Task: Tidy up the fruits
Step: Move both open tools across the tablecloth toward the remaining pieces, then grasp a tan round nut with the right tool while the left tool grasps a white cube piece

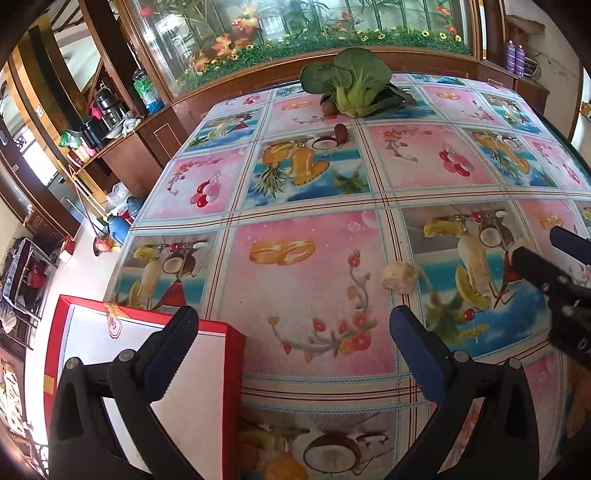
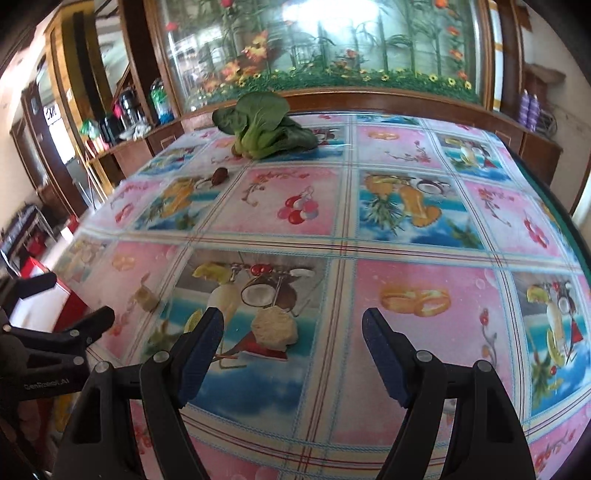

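Observation:
In the left wrist view my left gripper [image 1: 293,321] is open over the fruit-patterned tablecloth [image 1: 310,229], nothing between its fingers. A pale beige fruit chunk [image 1: 400,277] lies just beyond its right fingertip. To its left is an open red box [image 1: 231,369] with a white inside. My right gripper [image 2: 294,321] is open too; a second beige chunk [image 2: 275,328] lies on the cloth just ahead of it, close to its left finger and untouched. Seen from the left wrist, the right gripper [image 1: 535,243] partly hides that chunk [image 1: 520,244]. A small dark red fruit [image 1: 340,132] lies far back.
A green bok choy [image 1: 354,88] lies at the table's far edge with a small brown fruit [image 1: 328,107] against it. A wooden cabinet with a painted glass panel [image 1: 295,33] stands behind the table. The floor and clutter lie off the table's left side.

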Demonstrator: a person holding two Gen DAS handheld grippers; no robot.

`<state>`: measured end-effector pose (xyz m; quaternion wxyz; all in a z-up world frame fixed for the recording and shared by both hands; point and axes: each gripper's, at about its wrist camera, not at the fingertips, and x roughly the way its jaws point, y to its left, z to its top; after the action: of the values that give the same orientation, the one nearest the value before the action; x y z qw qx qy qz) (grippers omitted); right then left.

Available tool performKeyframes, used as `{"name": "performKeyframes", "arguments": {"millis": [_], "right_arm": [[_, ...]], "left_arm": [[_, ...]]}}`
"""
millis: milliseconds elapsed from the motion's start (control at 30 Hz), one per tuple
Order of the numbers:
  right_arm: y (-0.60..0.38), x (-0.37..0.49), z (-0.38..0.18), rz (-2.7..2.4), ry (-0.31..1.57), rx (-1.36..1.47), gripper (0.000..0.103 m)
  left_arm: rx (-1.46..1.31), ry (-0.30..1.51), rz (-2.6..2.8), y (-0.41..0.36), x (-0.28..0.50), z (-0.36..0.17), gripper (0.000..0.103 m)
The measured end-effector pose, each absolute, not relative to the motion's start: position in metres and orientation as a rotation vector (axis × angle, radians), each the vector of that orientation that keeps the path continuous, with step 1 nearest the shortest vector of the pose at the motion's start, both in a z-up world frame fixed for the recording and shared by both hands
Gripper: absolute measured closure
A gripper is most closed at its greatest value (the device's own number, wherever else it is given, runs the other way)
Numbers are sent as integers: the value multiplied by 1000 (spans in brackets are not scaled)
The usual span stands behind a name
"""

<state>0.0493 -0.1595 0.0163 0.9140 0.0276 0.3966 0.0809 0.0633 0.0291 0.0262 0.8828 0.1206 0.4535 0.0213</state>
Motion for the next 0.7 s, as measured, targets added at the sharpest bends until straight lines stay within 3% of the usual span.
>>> {"name": "performKeyframes", "arguments": {"millis": [33, 100, 233, 367, 633, 700], "right_arm": [[-156, 51, 15, 163, 823, 36, 28], [-152, 55, 12, 172, 851, 20, 45], [-154, 59, 10, 144, 870, 6, 58], [-154, 57, 9, 103, 870, -39, 78], [-163, 55, 12, 111, 906, 15, 78], [-164, 54, 12, 109, 911, 25, 78]], "left_arm": [[249, 943, 40, 29, 64, 26, 0], [248, 940, 33, 28, 66, 26, 0], [249, 938, 27, 27, 70, 25, 0], [243, 935, 7, 20, 73, 25, 0], [241, 949, -32, 3, 82, 17, 0], [244, 947, -36, 0, 85, 15, 4]]}}
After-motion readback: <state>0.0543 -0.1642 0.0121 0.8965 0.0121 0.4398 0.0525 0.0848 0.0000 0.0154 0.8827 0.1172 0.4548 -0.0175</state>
